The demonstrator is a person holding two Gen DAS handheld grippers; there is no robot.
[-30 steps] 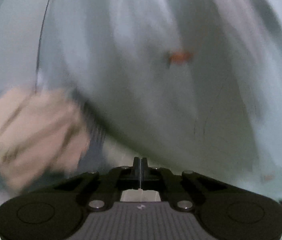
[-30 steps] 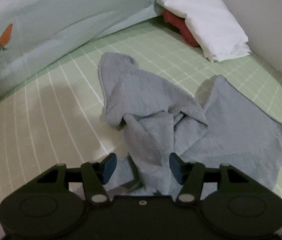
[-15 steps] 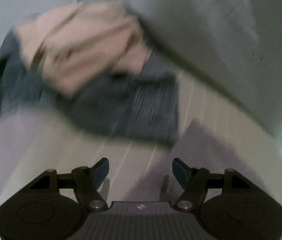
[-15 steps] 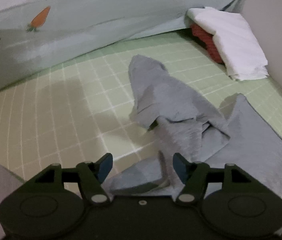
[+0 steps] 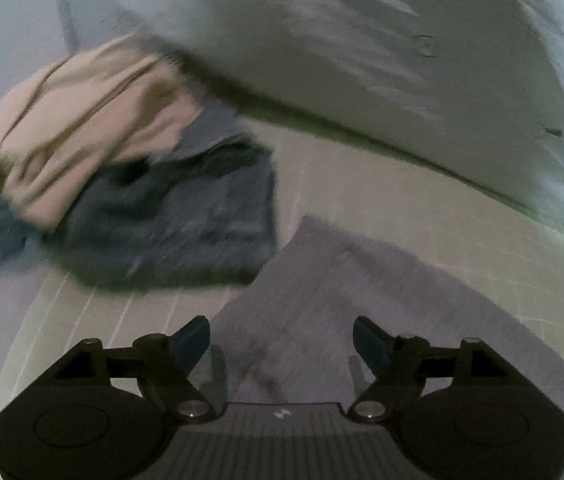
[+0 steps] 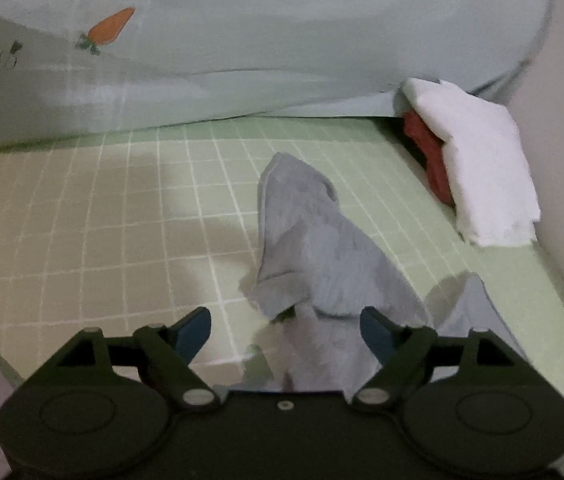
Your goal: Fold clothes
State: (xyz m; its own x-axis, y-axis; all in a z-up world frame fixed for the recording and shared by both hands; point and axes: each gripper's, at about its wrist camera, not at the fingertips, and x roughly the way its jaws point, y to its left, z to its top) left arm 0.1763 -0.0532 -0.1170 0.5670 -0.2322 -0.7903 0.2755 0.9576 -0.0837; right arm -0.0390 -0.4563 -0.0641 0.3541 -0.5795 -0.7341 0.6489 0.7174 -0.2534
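Note:
A crumpled light grey garment (image 6: 321, 248) lies on the green checked sheet (image 6: 102, 220) in the right wrist view. My right gripper (image 6: 283, 330) hovers over its near end, jaws opening, with cloth rising between the blue pads untouched. In the left wrist view a flat part of the grey garment (image 5: 361, 300) spreads under my left gripper (image 5: 282, 340), whose jaws are opening wide above it. Nothing is pinched in either one.
A dark grey folded piece (image 5: 170, 224) with a beige garment (image 5: 74, 132) on top lies at the left. A white cloth (image 6: 477, 160) over a red one (image 6: 427, 156) sits at the far right by the wall. A pale quilt with a carrot print (image 6: 110, 28) runs along the back.
My left gripper went from shut to wide open and dropped toward the bed, bringing the grey garment under it. My right gripper opened wider and swung a little left.

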